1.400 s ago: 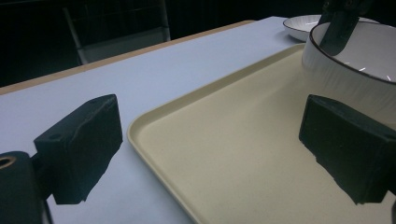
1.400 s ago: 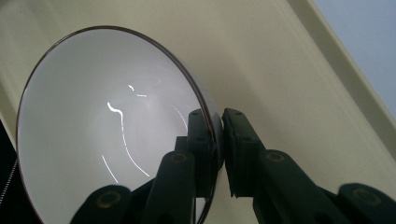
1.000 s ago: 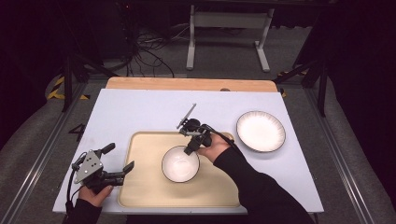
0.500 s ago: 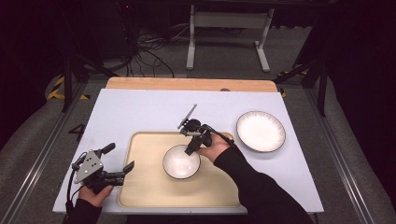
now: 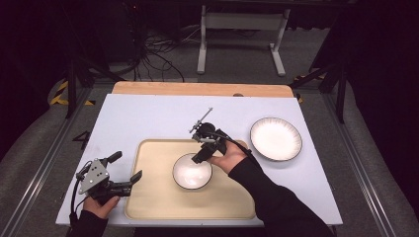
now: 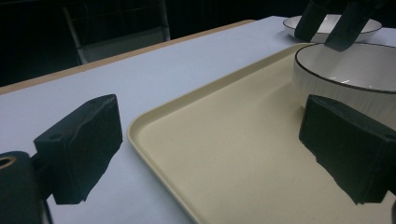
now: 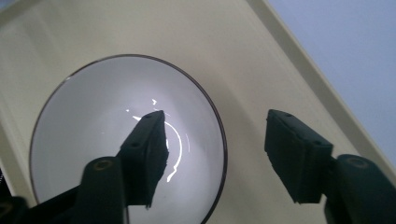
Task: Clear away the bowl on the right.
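The bowl (image 5: 192, 171) sits on the tray (image 5: 148, 197). The right gripper (image 5: 201, 154) hangs open, 1 jaw over its inside, 1 outside: lower squarely onto the rim before closing. The left gripper (image 5: 129, 179) idles open nearby.

The bowl (image 5: 192, 171) has slid slightly toward the tray's (image 5: 148, 197) middle under the right hand-held gripper (image 5: 201, 154).

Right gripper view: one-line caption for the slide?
Open right gripper straddling the rim of a white bowl on the beige tray, one jaw inside, one outside.
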`<action>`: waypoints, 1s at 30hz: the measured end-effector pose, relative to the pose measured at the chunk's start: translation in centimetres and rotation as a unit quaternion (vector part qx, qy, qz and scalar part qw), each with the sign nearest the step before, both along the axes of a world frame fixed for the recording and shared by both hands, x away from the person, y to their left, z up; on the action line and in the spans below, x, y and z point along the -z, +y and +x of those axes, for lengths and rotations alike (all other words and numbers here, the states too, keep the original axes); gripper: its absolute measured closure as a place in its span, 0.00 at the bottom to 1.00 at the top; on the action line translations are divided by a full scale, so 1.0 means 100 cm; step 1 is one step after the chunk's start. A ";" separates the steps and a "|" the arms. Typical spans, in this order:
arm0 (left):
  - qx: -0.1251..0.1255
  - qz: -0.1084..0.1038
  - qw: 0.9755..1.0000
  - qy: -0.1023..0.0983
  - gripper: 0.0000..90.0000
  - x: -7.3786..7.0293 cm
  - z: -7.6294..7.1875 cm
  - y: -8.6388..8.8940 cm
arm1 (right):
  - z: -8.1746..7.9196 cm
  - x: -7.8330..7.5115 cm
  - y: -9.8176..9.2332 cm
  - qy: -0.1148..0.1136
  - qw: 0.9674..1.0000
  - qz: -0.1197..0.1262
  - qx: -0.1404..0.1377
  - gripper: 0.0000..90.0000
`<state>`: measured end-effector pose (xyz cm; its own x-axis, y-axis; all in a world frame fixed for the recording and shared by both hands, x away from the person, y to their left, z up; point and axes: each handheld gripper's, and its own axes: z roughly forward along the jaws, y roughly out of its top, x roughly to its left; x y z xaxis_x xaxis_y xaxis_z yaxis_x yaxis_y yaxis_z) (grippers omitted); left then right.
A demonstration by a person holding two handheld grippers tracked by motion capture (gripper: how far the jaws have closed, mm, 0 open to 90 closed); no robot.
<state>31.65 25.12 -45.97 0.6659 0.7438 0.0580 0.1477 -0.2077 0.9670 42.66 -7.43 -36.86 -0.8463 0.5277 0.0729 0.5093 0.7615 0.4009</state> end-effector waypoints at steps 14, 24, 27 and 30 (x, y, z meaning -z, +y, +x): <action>0.000 -0.002 1.000 -0.001 0.07 0.000 0.000 0.000 | -0.022 -0.035 -0.018 -0.088 0.992 0.088 -0.003 0.07; -0.001 -0.002 1.000 0.000 0.07 0.000 0.000 0.000 | -0.036 -0.044 -0.035 -0.173 0.972 0.157 -0.031 0.00; -0.001 -0.002 1.000 0.000 0.07 0.000 0.000 0.000 | -0.039 -0.045 -0.040 -0.171 0.971 0.163 -0.032 0.00; -0.001 -0.002 1.000 0.000 0.07 0.000 0.000 0.000 | -0.043 -0.047 -0.046 -0.198 0.962 0.186 -0.038 0.00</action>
